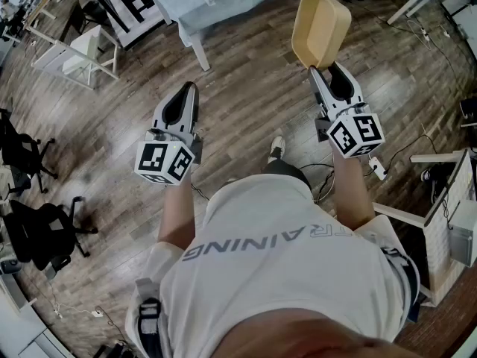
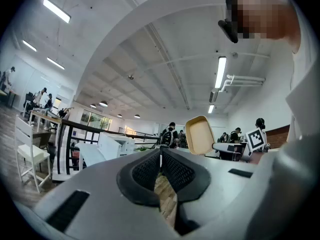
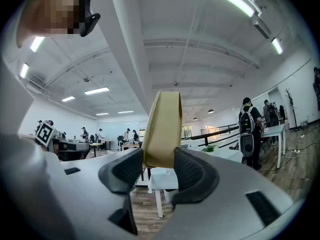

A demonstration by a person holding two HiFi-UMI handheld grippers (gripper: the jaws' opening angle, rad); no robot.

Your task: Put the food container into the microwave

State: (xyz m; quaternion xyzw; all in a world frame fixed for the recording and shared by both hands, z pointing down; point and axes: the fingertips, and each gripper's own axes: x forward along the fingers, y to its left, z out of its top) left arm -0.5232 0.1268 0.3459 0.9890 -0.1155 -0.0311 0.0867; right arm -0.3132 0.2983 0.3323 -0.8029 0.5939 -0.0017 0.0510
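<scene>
Left gripper [image 1: 188,88] shut, empty, level. Right gripper [image 1: 320,71] clamped on rim of food container [image 1: 320,25], which is held on edge in the air over wood floor [image 1: 246,88]. Pickup done; carry + placing left. Pale table [image 1: 223,6] ahead, no microwave clearly in view.

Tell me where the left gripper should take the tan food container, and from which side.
Grip the thin rim wall at the free end of the food container, opposite the end the right gripper pinches. It stands on edge, hollow facing the left gripper, so probably come from that side, one finger inside the wall, one behind. Those fingers are together now; open them first.
</scene>
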